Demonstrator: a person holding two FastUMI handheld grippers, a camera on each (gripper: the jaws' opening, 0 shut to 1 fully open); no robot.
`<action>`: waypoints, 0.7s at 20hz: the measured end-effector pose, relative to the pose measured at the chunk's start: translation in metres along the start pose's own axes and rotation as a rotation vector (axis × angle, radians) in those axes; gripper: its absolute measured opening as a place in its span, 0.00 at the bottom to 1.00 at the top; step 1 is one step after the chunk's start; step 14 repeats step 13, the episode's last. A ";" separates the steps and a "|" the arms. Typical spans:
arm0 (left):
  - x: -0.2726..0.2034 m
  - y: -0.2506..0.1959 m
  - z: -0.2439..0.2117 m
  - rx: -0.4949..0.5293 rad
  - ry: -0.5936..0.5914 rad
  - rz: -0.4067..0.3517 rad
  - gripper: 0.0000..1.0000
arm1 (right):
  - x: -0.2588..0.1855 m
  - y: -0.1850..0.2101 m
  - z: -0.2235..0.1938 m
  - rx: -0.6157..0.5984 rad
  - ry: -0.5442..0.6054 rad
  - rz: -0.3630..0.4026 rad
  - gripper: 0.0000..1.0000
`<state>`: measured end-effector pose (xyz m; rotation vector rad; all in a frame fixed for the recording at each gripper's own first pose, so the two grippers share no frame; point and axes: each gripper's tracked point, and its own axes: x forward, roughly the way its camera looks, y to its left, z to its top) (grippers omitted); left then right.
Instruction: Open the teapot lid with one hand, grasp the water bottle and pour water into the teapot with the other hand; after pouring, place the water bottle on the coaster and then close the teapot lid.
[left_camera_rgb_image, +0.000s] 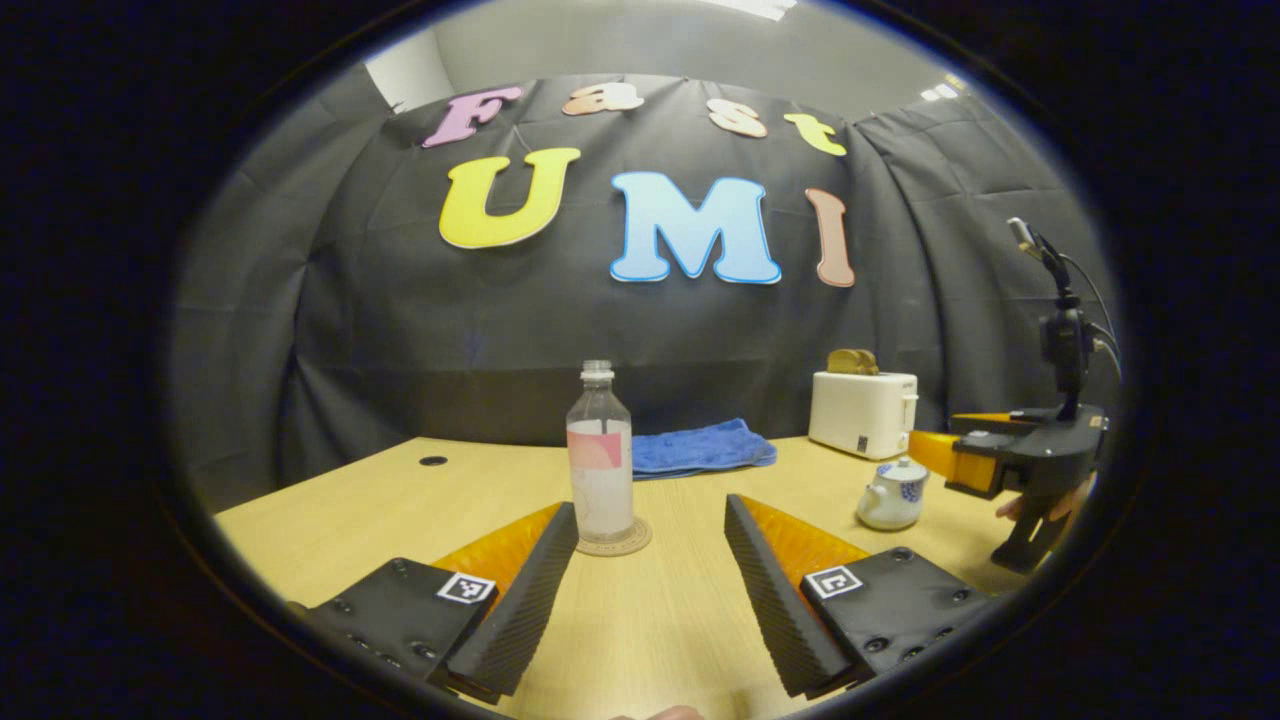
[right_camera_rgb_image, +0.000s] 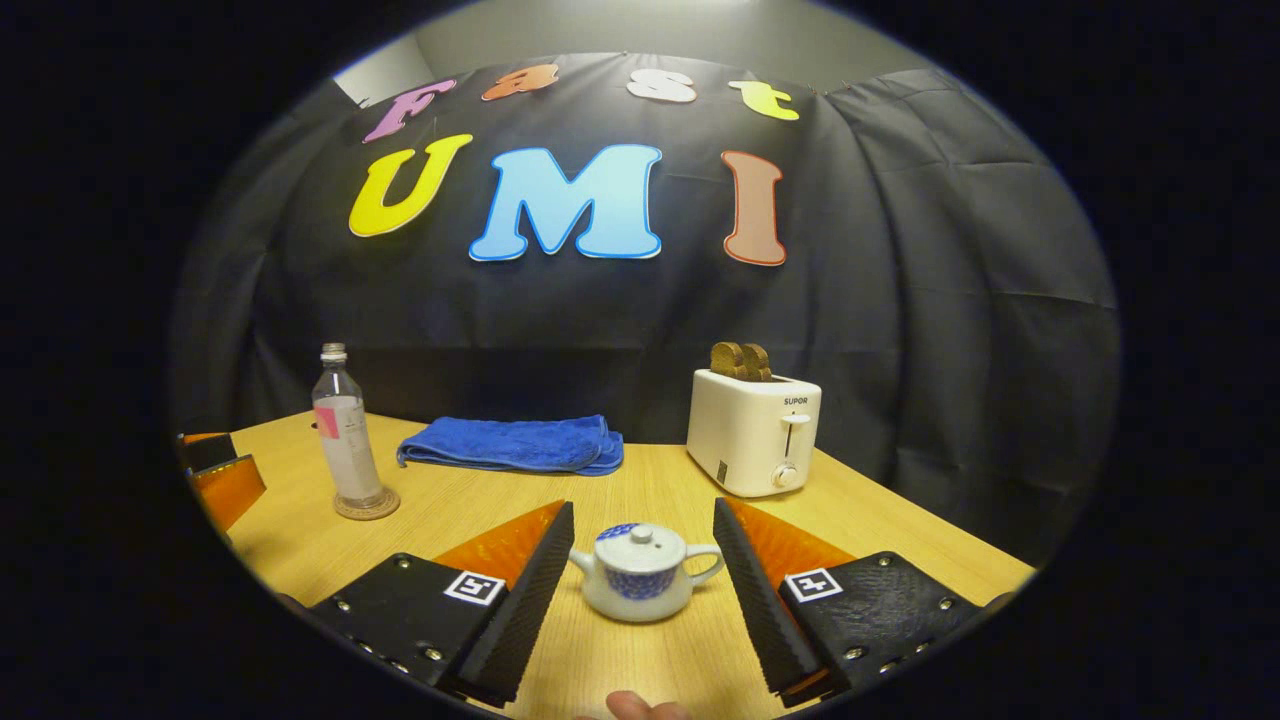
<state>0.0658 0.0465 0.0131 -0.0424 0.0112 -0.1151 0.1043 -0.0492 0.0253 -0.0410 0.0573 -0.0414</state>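
Observation:
A clear water bottle (left_camera_rgb_image: 600, 460) with a pink label and no cap stands upright on a round coaster (left_camera_rgb_image: 615, 543); the liquid fills its lower part. My left gripper (left_camera_rgb_image: 650, 555) is open, its fingers just short of the bottle. A small white teapot (right_camera_rgb_image: 640, 572) with blue pattern sits on the table, lid (right_camera_rgb_image: 640, 545) on. My right gripper (right_camera_rgb_image: 640, 560) is open, a finger on either side of the teapot without touching it. The left gripper view has the teapot (left_camera_rgb_image: 893, 493) at right, with the right gripper (left_camera_rgb_image: 935, 452) behind it. The bottle (right_camera_rgb_image: 345, 435) stands at left in the right gripper view.
A folded blue towel (left_camera_rgb_image: 700, 447) lies at the back of the wooden table (left_camera_rgb_image: 420, 510). A white toaster (right_camera_rgb_image: 755, 430) holding bread stands at the back right. The left gripper's finger (right_camera_rgb_image: 225, 485) shows at the far left of the right gripper view.

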 end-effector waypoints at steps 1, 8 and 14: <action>-0.009 -0.011 0.003 0.000 -0.014 -0.005 1.00 | -0.021 0.005 -0.004 0.016 -0.005 0.003 0.92; -0.048 -0.052 -0.009 0.042 -0.018 0.004 1.00 | -0.093 0.024 -0.027 0.090 -0.005 0.030 0.94; -0.053 -0.050 -0.017 0.041 -0.016 0.061 1.00 | -0.098 0.046 -0.027 0.031 -0.061 0.085 0.94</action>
